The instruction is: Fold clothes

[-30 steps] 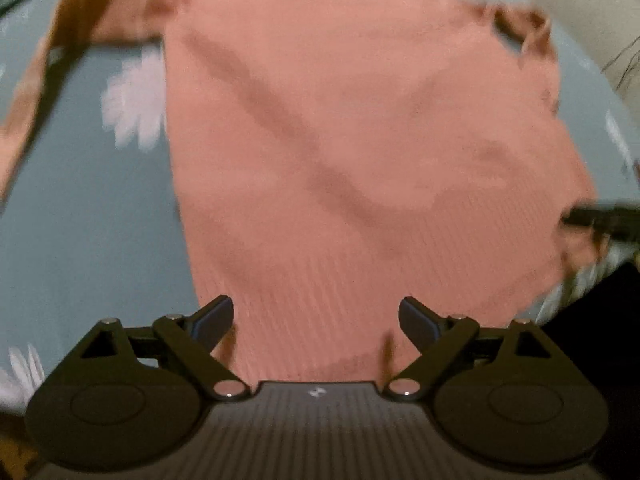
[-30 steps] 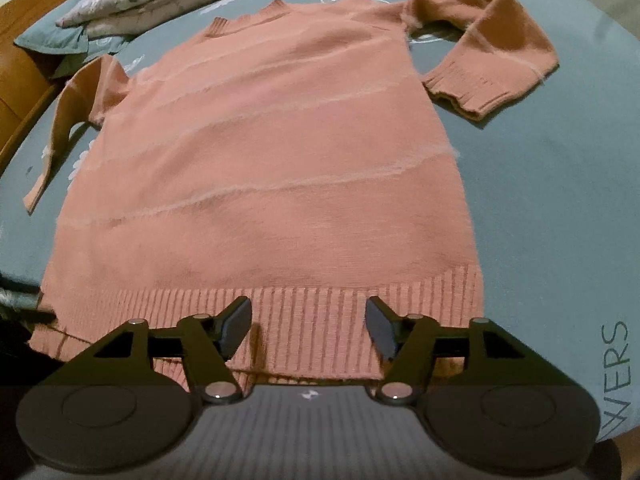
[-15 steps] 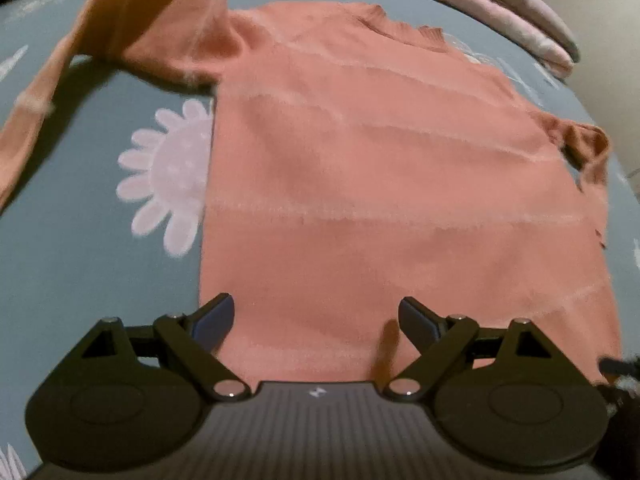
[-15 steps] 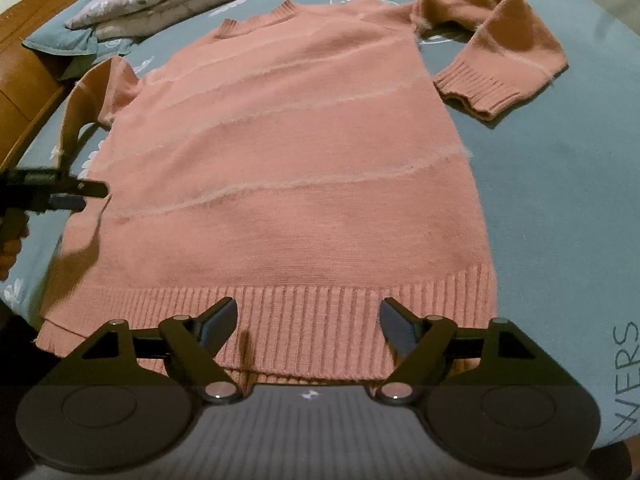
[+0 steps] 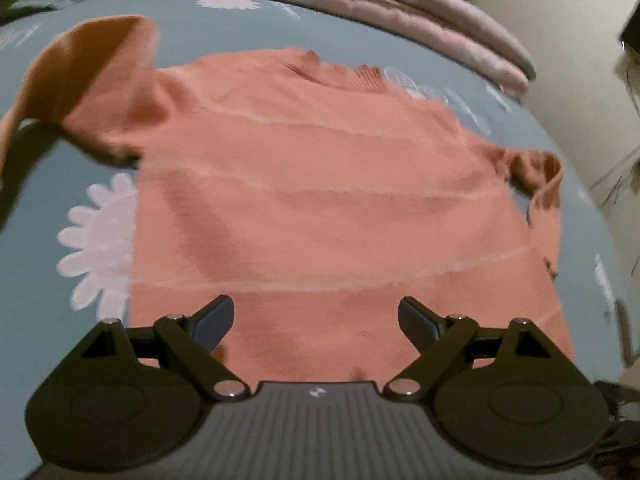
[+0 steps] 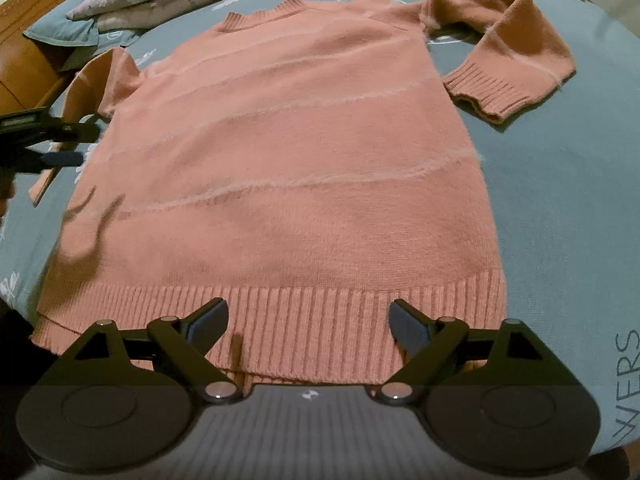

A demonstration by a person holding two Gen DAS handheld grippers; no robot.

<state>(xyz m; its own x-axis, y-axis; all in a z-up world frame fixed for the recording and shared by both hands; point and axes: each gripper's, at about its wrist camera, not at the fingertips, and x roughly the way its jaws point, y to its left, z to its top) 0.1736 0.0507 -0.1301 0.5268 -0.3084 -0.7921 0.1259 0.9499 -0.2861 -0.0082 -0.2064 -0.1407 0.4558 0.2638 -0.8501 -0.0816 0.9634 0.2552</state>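
Where "WERS" (image 6: pixel 628 376) marks the sheet (image 6: pixel 560 200) — sweater (image 6: pixel 288 168) flat, both grippers' jaws wide.

— How does the left gripper (image 5: pixel 316 314) stand?

— Its jaws are spread wide, with nothing between the two dark fingertips (image 5: pixel 214 318). In the right wrist view it reaches in from the left edge as a dark shape (image 6: pixel 44 140), jaws parted there too.

— And the right gripper (image 6: pixel 309 318)?

— The same: jaws wide apart, gripping nothing, both fingers level and pointing forward. Its linkage arms fan out evenly to either side of the ribbed grey body.

— Any hand visible?

— Only a blurred sliver at the left edge of the right wrist view; I cannot tell more.
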